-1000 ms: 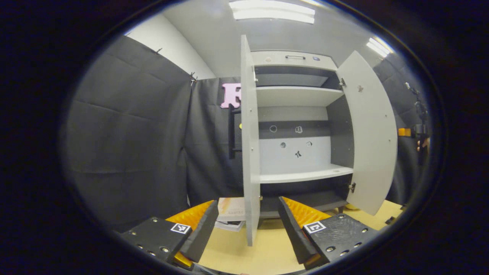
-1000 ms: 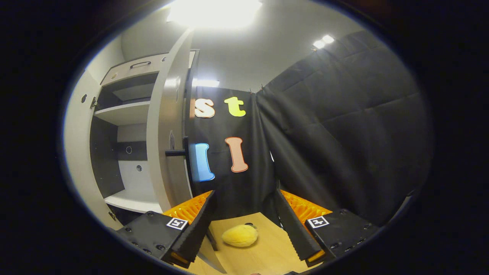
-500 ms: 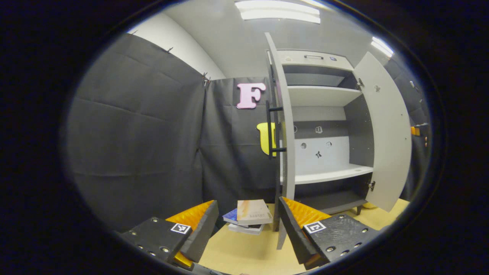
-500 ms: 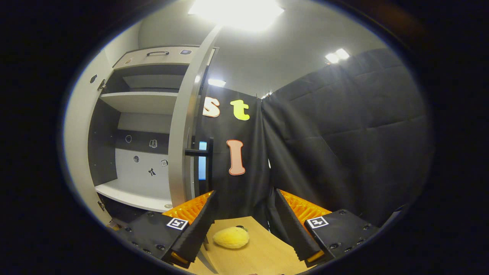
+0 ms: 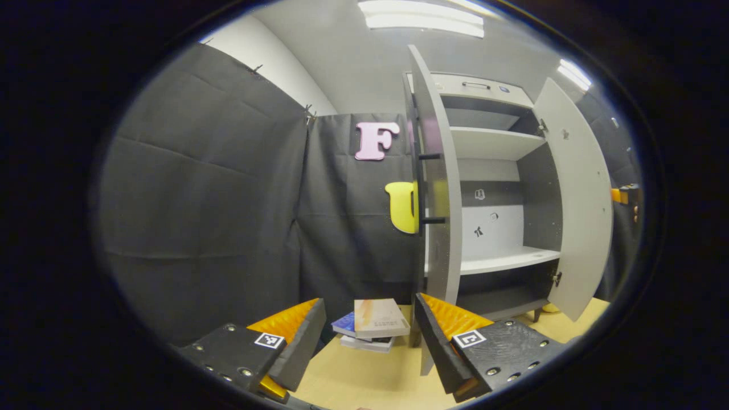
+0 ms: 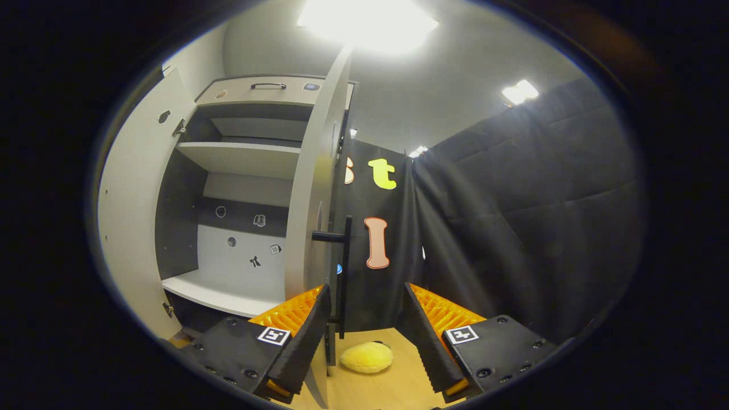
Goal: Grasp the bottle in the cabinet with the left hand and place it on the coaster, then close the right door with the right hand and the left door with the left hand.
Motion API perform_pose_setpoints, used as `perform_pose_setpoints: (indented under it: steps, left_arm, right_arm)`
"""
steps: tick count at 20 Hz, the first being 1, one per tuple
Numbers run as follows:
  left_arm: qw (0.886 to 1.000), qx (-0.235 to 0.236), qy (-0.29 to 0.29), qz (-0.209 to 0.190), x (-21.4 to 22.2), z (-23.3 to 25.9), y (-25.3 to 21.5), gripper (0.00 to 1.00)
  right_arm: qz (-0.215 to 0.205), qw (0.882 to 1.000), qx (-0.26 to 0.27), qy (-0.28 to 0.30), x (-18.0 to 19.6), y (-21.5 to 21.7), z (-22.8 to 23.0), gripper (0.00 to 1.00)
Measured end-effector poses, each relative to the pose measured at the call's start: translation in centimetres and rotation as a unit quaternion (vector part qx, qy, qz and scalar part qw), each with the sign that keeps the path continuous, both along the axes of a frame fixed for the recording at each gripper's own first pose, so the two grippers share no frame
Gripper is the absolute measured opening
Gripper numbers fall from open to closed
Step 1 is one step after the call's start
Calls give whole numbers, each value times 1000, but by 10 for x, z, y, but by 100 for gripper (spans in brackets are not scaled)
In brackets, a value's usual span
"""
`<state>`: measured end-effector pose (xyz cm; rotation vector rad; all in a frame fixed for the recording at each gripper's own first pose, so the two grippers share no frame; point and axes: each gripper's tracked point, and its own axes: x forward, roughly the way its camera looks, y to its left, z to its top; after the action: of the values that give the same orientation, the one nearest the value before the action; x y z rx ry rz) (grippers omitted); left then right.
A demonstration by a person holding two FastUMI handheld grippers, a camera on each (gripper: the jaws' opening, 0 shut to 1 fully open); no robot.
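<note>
Grey cabinet (image 5: 490, 142) with two doors, both ajar: left door (image 5: 438, 188), right door (image 5: 578, 199); two pale shelves inside, bare; the bottle and coaster cannot be made out. Three books (image 5: 373, 324) are stacked on the table (image 5: 364, 376); one yellow plush (image 6: 366, 357) lies by the right door's foot. Left gripper (image 5: 367, 341) and right gripper (image 6: 364, 336) each point forward, fingers wide apart, holding nothing; the far gripper is cut off at the left gripper view's right edge.
</note>
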<state>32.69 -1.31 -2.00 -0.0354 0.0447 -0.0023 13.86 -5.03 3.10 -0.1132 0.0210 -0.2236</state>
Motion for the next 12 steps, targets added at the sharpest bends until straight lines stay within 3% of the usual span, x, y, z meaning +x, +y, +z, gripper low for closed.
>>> perform_pose_setpoints:
  steps: [10, 12]
  left_arm:
    - [1000, -9, 10, 19, -8, -11, 27, 91]
    - [1000, -7, 12, 25, -10, -13, 32, 96]
  right_arm:
    - [50, 999, 19, 6, 15, 56, -6, 80]
    - [63, 998, 27, 7, 21, 69, -8, 84]
